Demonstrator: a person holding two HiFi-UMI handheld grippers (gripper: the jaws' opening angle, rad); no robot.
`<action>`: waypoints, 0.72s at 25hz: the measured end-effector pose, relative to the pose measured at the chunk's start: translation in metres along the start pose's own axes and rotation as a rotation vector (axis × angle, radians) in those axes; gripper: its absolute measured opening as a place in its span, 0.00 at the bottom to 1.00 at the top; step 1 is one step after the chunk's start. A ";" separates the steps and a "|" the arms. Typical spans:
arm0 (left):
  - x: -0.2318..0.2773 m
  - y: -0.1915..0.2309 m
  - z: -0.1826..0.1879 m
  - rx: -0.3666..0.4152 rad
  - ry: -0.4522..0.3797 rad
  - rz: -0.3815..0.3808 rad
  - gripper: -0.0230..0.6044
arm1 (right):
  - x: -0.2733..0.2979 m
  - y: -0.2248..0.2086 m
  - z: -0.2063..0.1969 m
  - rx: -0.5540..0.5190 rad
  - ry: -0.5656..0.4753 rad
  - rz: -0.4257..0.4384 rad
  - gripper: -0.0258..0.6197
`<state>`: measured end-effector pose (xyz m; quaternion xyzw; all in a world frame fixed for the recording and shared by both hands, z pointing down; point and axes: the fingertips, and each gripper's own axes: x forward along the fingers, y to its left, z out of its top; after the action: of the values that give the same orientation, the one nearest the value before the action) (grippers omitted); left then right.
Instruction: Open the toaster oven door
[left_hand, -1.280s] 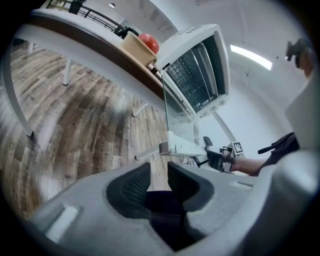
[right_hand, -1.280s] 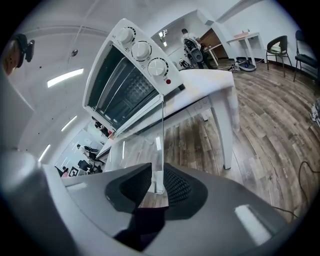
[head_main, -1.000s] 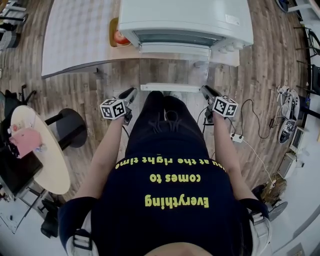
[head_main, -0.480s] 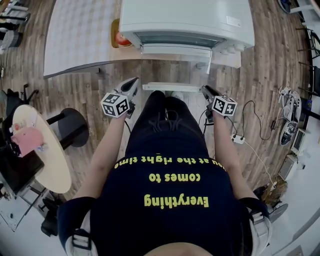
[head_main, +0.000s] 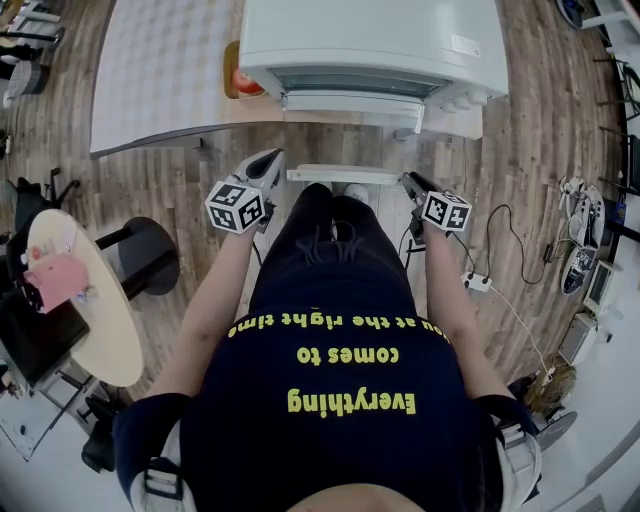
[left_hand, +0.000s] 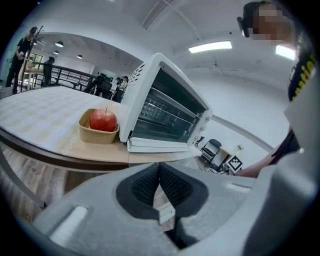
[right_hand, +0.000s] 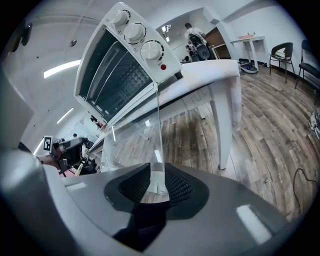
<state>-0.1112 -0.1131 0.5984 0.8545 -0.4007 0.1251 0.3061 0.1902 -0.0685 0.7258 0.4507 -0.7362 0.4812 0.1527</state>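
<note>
Toaster oven (head_main: 372, 45) sits with its long axis along the table (head_main: 160, 80) edge, door toward the person. Left gripper (left_hand: 159, 185) is closed and empty. Right gripper (right_hand: 158, 185) jaws are opening, with a clear panel (right_hand: 156, 130) between them.

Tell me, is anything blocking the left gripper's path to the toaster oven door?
Nothing visible does. The left gripper, jaws shut, faces the closed toaster oven door across open air; the apple bowl sits aside, to its left.
</note>
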 end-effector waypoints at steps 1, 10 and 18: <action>0.000 -0.001 0.003 0.014 -0.003 0.003 0.04 | 0.000 0.000 0.001 -0.007 -0.002 -0.002 0.21; 0.004 -0.019 0.031 0.142 -0.049 -0.001 0.04 | -0.020 0.003 0.041 -0.094 -0.107 -0.071 0.22; 0.002 -0.033 0.069 0.208 -0.138 0.013 0.04 | -0.056 0.047 0.107 -0.226 -0.283 -0.084 0.14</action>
<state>-0.0870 -0.1410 0.5315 0.8856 -0.4112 0.1087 0.1867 0.2057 -0.1241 0.6094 0.5243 -0.7802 0.3203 0.1170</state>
